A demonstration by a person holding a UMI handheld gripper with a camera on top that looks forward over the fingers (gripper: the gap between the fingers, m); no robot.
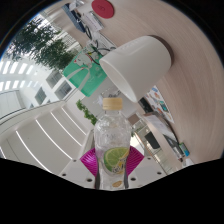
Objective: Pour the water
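Observation:
My gripper [113, 163] is shut on a clear plastic bottle [112, 135] with a lime label and a yellowish cap [113, 102]. The magenta pads [92, 158] press on its two sides. The view is rolled over, and the bottle's neck points at the mouth of a white paper cup [138, 64] just beyond it. The cup stands on a light round table [195, 40]. I cannot tell whether water is flowing.
A green container [82, 80] stands on the table beside the cup. A red round object [103, 8] lies further off on it. A potted plant [88, 108] and large windows [30, 70] with trees show beyond.

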